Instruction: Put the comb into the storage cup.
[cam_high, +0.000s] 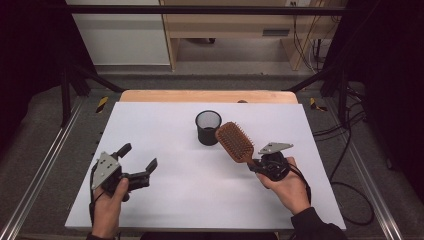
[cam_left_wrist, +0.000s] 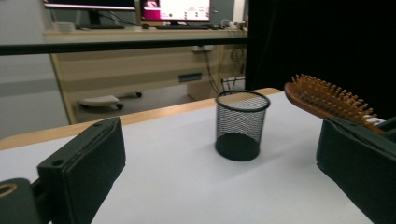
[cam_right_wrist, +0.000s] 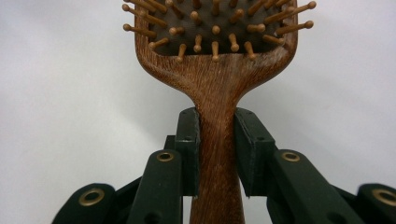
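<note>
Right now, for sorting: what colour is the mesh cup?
Black, clearest in the left gripper view.

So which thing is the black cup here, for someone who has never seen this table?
Start at the white table and look to the middle of its far half. The mesh cup stands upright there, beside the head of the wooden hairbrush. It is the one black, see-through, open-topped cylinder, and stands free of both claws.
</note>
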